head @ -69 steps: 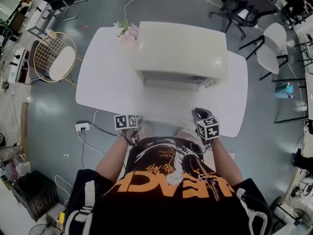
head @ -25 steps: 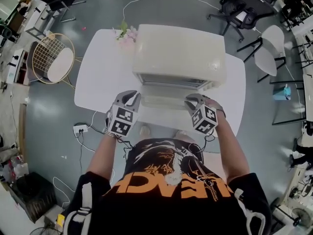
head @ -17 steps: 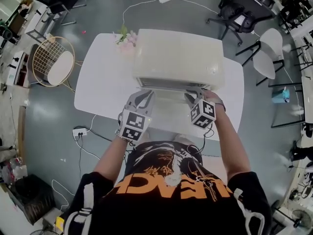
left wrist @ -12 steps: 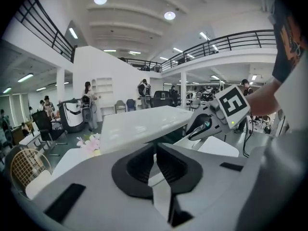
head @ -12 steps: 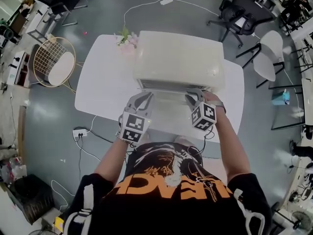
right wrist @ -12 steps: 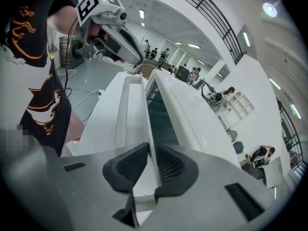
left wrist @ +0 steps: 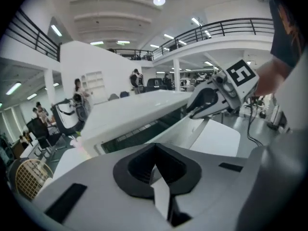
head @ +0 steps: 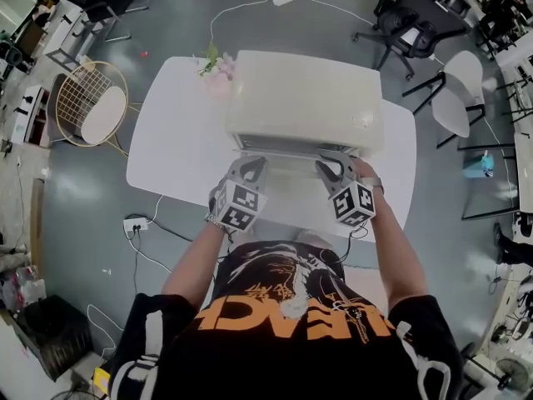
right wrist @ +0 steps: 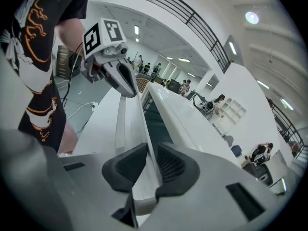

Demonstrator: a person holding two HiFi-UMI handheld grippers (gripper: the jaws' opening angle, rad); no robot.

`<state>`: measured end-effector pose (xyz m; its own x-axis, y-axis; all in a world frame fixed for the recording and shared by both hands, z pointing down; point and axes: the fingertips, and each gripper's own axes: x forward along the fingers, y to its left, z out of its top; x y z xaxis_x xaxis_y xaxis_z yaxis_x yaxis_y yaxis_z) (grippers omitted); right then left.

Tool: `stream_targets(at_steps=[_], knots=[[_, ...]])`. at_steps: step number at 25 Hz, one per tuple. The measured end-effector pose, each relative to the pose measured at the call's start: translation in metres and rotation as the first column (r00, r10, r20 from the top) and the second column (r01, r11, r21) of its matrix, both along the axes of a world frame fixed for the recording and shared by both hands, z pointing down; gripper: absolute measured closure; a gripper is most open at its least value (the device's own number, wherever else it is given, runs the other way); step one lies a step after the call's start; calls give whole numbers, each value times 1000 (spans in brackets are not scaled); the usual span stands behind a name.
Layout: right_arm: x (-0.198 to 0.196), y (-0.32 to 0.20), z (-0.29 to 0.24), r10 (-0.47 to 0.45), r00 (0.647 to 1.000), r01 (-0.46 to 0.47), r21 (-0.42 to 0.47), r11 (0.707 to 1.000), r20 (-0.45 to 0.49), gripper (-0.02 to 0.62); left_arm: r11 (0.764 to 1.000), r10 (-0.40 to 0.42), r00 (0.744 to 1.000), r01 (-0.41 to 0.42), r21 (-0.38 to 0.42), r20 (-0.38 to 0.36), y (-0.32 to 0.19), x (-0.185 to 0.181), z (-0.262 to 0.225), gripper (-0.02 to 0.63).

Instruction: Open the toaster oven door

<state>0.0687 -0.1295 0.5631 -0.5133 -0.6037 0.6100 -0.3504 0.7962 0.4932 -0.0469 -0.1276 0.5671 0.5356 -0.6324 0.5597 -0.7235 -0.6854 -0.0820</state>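
The toaster oven [head: 304, 90] sits toward the back of the white counter [head: 175, 148]. Its door [head: 290, 163] faces the person and already tips out from the top, leaving a dark gap along the oven's front. The hinge looks to be at the bottom, so I'd say both tools are brought to the top edge because a pull there swings the door down.

The right hand-held gripper [head: 326, 166] straddles that top edge near its right end. The pale edge runs lengthwise between its black pads [right wrist: 171, 165], and the jaws have just been opening, so they stand loosely about the edge rather than clamping it. The left hand-held gripper [head: 252, 165] is at the door's left end. Its jaws have just been closing and now meet, and I can make out nothing pinched between them. Closed like that, it seems better suited to resting on the door or pressing it than to gripping it.

A few seconds back, both tools hung low by the person's waist at the counter's near edge. A second ago the left one was out past the door's left side and further toward the person; it has since come in to the door's corner. The right one has barely shifted along the edge. I cannot tell whether the door's tilt has changed.
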Motion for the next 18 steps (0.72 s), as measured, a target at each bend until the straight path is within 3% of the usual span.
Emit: stream_targets(at_steps=[3,9,12,15,18], knots=[[4,-4,-16,57,989,-64,42,997,134,518,999,-33,999,31,36,41,-12,0,1,586],[18,-4,-34,175,971,-202,165,965,166,534,999,-50,996,49,14,68,-42,4,-6,586],[16,-1,-46,220,948,-258,150,954,229,537,999,-48,996,47,13,75,-47,5,-8,586],[15,4,-54,241,922,-288,122,950,301,538,995,-87,996,87,47,-18,-43,1,-21,586],[14,7,-79,262,855,-334,88,939,448,538,982,-131,979,150,116,-158,-33,-7,-56,586]])
